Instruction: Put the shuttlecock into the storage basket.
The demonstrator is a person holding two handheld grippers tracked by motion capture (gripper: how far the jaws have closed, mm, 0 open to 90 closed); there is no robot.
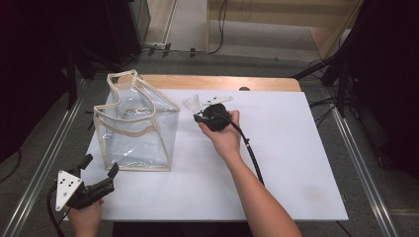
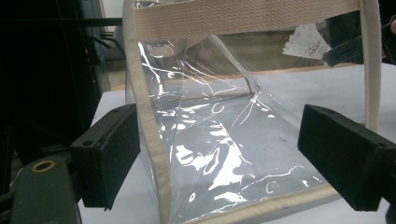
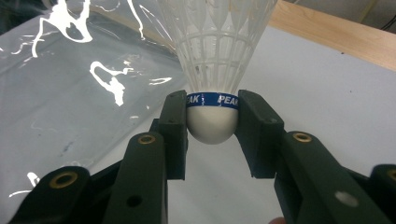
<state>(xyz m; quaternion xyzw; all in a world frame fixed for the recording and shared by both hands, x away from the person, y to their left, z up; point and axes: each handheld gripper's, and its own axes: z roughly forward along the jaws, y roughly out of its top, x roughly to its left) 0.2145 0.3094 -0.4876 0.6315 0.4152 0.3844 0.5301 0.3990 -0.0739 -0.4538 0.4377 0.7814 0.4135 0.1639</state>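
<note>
A white plastic shuttlecock (image 3: 215, 60) with a blue band is clamped by its round head in my right gripper (image 3: 212, 123); its skirt points away from the camera. In the high view that right gripper (image 1: 197, 114) hovers just right of a clear plastic bag (image 1: 133, 126) with beige trim, and the shuttlecock (image 1: 191, 102) sticks out toward the bag. The bag stands upright with its mouth up on the white board (image 1: 286, 163). My left gripper (image 1: 101, 170) rests at the board's near left corner, open, jaws wide apart facing the bag's (image 2: 219, 140) near side.
The white board lies on a wooden table (image 1: 222, 82) whose far edge shows behind it. Metal rails (image 1: 356, 158) run along both sides. A black cable (image 1: 252, 153) trails from the right gripper across the board. Dark equipment stands at far left and right.
</note>
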